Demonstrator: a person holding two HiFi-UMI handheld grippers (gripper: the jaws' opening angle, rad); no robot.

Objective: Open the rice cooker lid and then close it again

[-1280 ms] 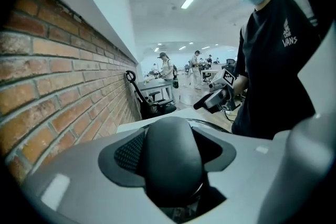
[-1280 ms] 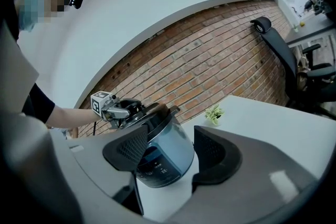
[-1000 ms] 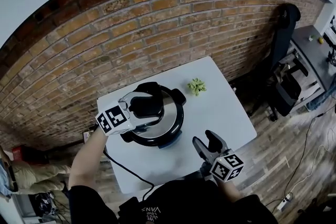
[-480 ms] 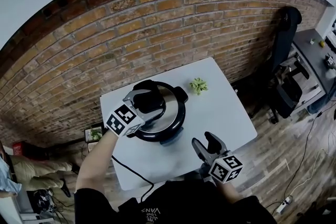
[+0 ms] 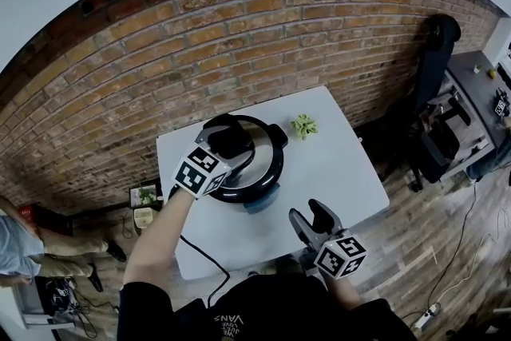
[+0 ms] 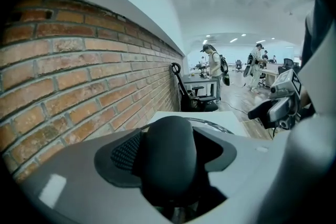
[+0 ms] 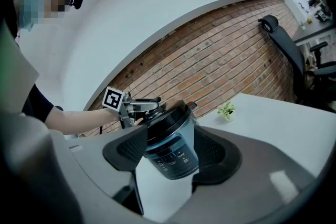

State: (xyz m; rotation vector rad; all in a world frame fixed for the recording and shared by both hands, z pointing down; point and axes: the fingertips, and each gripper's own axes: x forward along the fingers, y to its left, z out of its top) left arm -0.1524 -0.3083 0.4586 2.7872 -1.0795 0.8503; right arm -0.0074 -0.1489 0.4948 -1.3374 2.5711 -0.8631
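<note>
The rice cooker [image 7: 170, 155] stands on a white table [image 5: 335, 164], left of the tabletop's middle and toward the brick wall [image 5: 239, 36]. Its round lid [image 5: 260, 157] sits down on the blue-grey body, whose control panel faces the person. On top of the lid is a black, rounded lid handle [image 6: 170, 160]. The left gripper [image 5: 224, 145] reaches in from about 8 o'clock of the cooker and slopes down onto it. Its two fingers are clamped on the lid handle, one on each flank. The mesh pad [image 6: 123, 152] of one finger lies against the handle's side, and the handle fills the space between them.

The right gripper [image 5: 312, 214] hangs over the table's near edge at about 5 o'clock of the cooker, well apart from it. It points roughly level toward the cooker's front. Its fingers stand apart with nothing between them but a far sight of the cooker.

A small green plant [image 5: 303, 125] lies on the table at about 2 o'clock of the cooker, near but not touching. A black power cord [image 5: 204, 259] runs off the cooker toward 7 o'clock and over the table's edge. A black office chair [image 5: 435, 84] stands against the wall, off the table at 3 o'clock.
</note>
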